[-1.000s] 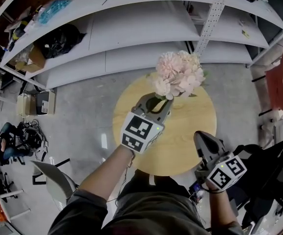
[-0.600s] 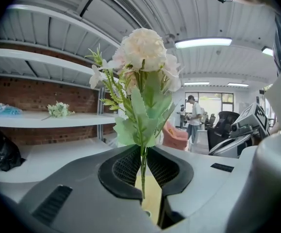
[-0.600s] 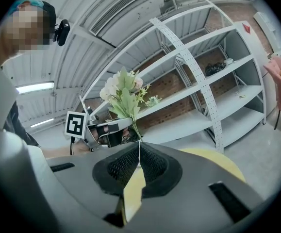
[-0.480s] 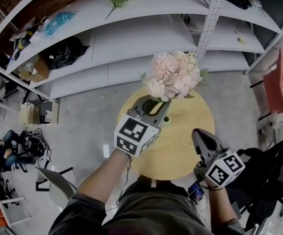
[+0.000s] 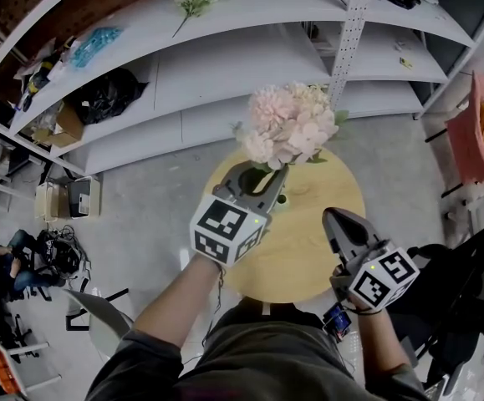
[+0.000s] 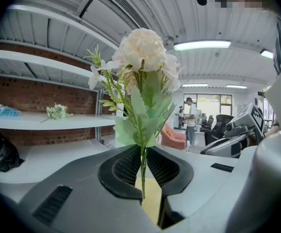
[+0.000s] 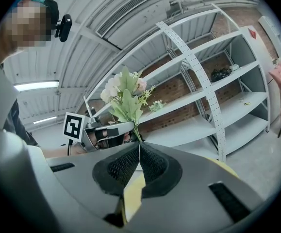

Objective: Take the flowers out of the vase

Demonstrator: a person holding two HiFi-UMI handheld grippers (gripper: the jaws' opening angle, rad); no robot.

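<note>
Left gripper view shows your left gripper [image 6: 143,154] pinched on the thin stems of the flowers [image 6: 142,50], above the far side of the table [image 5: 308,249] — grip firmly and lift straight up. Your right gripper [image 7: 138,152] is closed on nothing — hold it clear.

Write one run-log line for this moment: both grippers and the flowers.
left gripper: shut on flowers at the stem | flowers: upright, over round table | right gripper: shut, empty

Head view looks steeply down; both gripper views share flowers [image 6: 142,50].
</note>
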